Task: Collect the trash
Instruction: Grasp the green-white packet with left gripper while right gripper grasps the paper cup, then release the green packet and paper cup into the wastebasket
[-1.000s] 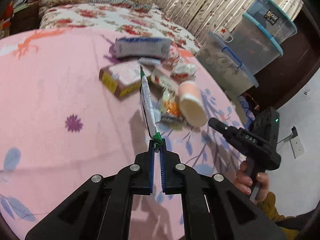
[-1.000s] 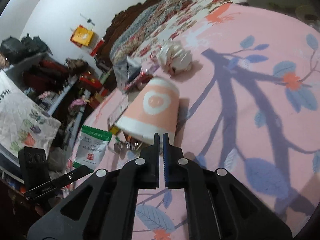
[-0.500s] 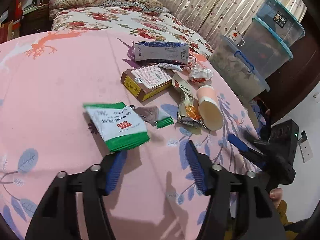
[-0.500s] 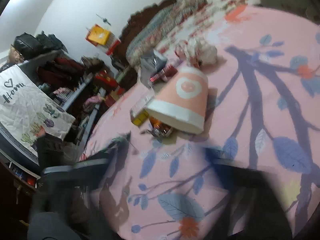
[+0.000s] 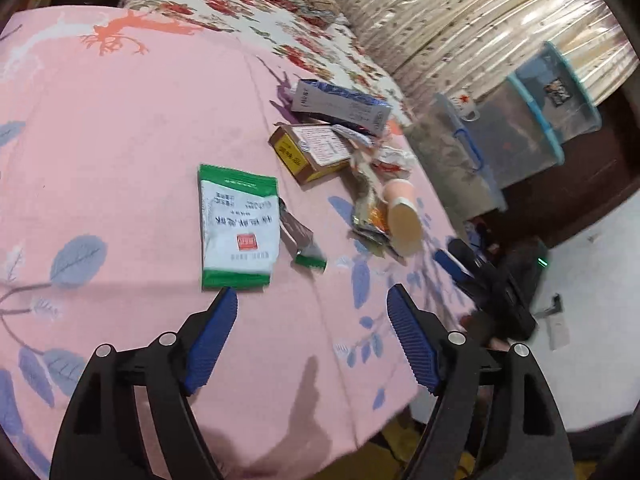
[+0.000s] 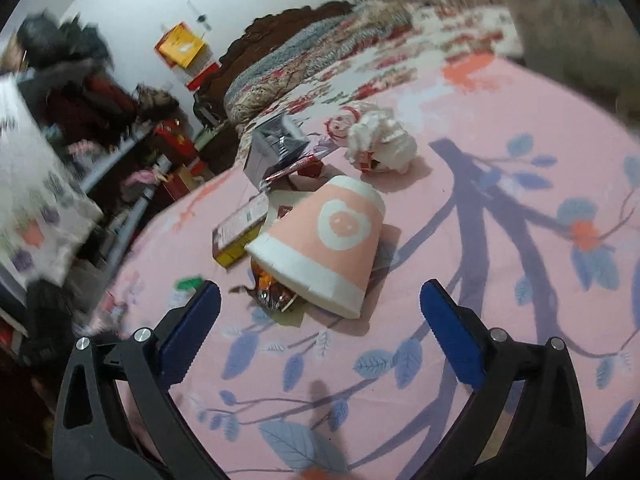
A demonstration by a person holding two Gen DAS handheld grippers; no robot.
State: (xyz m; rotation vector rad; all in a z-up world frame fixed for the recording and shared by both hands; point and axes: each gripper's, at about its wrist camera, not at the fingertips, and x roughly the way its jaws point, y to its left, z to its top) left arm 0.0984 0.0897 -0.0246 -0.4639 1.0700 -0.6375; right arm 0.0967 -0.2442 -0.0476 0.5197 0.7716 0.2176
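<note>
Trash lies on a pink cloth-covered table (image 5: 120, 152). A green-and-white packet (image 5: 239, 227) lies flat just ahead of my left gripper (image 5: 312, 300), which is open and empty above the cloth. A pink paper cup (image 6: 325, 245) lies on its side over a foil wrapper (image 6: 272, 294), just ahead of my right gripper (image 6: 320, 292), which is open and empty. The cup also shows in the left wrist view (image 5: 402, 218). Further back are a yellow-brown box (image 5: 312, 152), a blue-white carton (image 5: 340, 106) and crumpled white paper (image 6: 380, 142).
A floral bed (image 5: 248, 4) lies behind the table. Stacked clear storage bins (image 5: 520, 128) stand at the right by a curtain. Cluttered shelves (image 6: 80, 120) stand at the left in the right wrist view. The table's near edge (image 5: 360, 440) drops off close to my left gripper.
My left gripper opened and let go of the green-and-white packet, which now lies flat on the cloth. My right gripper also opened and backed off slightly from the cup.
</note>
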